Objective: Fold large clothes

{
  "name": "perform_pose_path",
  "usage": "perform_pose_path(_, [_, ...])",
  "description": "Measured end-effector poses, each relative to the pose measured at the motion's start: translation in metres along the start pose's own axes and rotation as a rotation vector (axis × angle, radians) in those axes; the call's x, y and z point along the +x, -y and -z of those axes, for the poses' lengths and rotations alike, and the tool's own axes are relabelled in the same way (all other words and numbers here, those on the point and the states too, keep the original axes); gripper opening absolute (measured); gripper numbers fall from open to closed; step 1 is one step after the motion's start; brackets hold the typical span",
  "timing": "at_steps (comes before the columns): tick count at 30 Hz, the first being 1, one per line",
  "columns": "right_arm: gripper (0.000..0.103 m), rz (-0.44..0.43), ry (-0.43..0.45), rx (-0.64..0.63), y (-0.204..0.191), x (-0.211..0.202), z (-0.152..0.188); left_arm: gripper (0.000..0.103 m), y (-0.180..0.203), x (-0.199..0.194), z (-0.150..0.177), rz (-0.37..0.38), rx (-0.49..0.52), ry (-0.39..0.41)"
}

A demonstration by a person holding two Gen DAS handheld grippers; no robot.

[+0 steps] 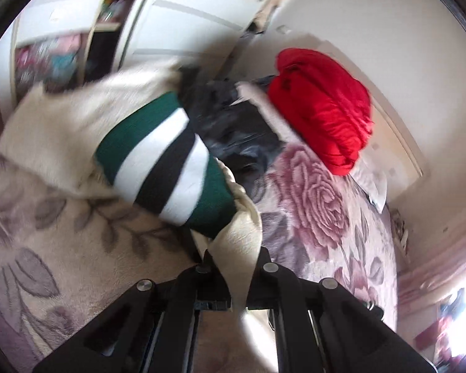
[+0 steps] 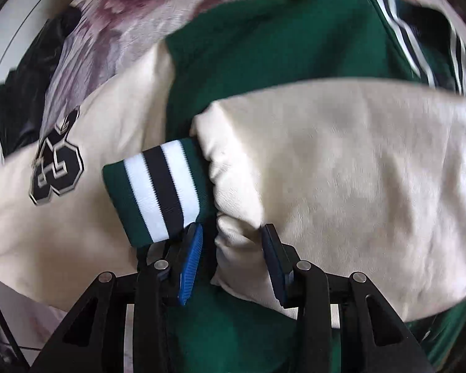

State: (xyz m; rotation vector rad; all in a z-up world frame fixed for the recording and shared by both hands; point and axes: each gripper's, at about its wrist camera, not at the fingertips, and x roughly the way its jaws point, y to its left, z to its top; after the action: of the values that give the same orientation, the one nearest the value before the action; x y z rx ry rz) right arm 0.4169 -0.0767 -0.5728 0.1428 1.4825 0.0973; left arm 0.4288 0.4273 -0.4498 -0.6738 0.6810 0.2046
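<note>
A varsity jacket with a green body (image 2: pixel 264 46) and cream sleeves lies on a floral blanket (image 1: pixel 320 211). In the left wrist view, one cream sleeve (image 1: pixel 62 133) with a green, white and black striped cuff (image 1: pixel 167 161) hangs lifted above the blanket. My left gripper (image 1: pixel 233 264) is shut on the cream fabric just behind that cuff. In the right wrist view, the other sleeve (image 2: pixel 341 180) lies across the green body. My right gripper (image 2: pixel 233 248) points down and pinches the bunched cream end beside its striped cuff (image 2: pixel 158 189). A black number patch (image 2: pixel 57 168) shows on cream fabric at the left.
A red garment (image 1: pixel 323 108) and a black garment (image 1: pixel 236 124) lie bunched at the far end of the blanket, near a white wall. A white wardrobe (image 1: pixel 183 15) stands behind. The black garment (image 2: pixel 25 87) also shows at the left edge of the right wrist view.
</note>
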Motion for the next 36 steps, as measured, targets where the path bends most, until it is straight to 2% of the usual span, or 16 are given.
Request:
perform_pose_path(3, [0.045,0.048,0.051,-0.082,0.0,-0.025,0.008,0.002,0.044,-0.018,0.004,-0.012,0.125,0.036])
perform_pose_path(5, [0.082,0.172,0.106,-0.139,0.016,-0.05,0.028,0.002,0.084,-0.03,0.011,-0.012,0.209,0.054])
perform_pose_path(6, [0.084,0.202,0.115,-0.149,0.028,-0.062,0.034,0.002,0.102,-0.033,0.013,-0.008,0.236,0.059])
perform_pose_path(10, [0.084,0.188,0.116,-0.048,0.101,-0.11,0.06,0.002,0.189,-0.048,0.045,0.042,0.379,0.048])
perform_pose_path(15, [0.084,0.116,0.133,0.16,0.207,-0.154,0.079,0.002,0.321,-0.039,0.12,0.153,0.537,-0.066])
perform_pose_path(17, [0.084,0.105,0.136,0.226,0.247,-0.165,0.096,0.002,0.375,-0.025,0.168,0.211,0.599,-0.144])
perform_pose_path(19, [0.084,0.095,0.122,0.274,0.289,-0.173,0.113,0.002,0.415,-0.011,0.209,0.242,0.64,-0.21])
perform_pose_path(22, [0.084,0.114,0.104,0.327,0.344,-0.169,0.13,0.002,0.47,0.016,0.288,0.269,0.725,-0.325])
perform_pose_path(25, [0.084,0.179,0.094,0.376,0.391,-0.158,0.137,0.002,0.506,0.039,0.351,0.255,0.806,-0.405])
perform_pose_path(29, [0.084,0.23,0.077,0.467,0.451,-0.143,0.148,0.002,0.521,0.076,0.424,0.184,0.915,-0.513])
perform_pose_path(33, [0.084,0.19,0.078,0.521,0.488,-0.14,0.152,0.004,0.526,0.092,0.467,0.103,0.982,-0.606])
perform_pose_path(36, [0.084,0.164,0.098,0.524,0.504,-0.147,0.151,0.008,0.524,0.092,0.48,0.055,1.009,-0.607])
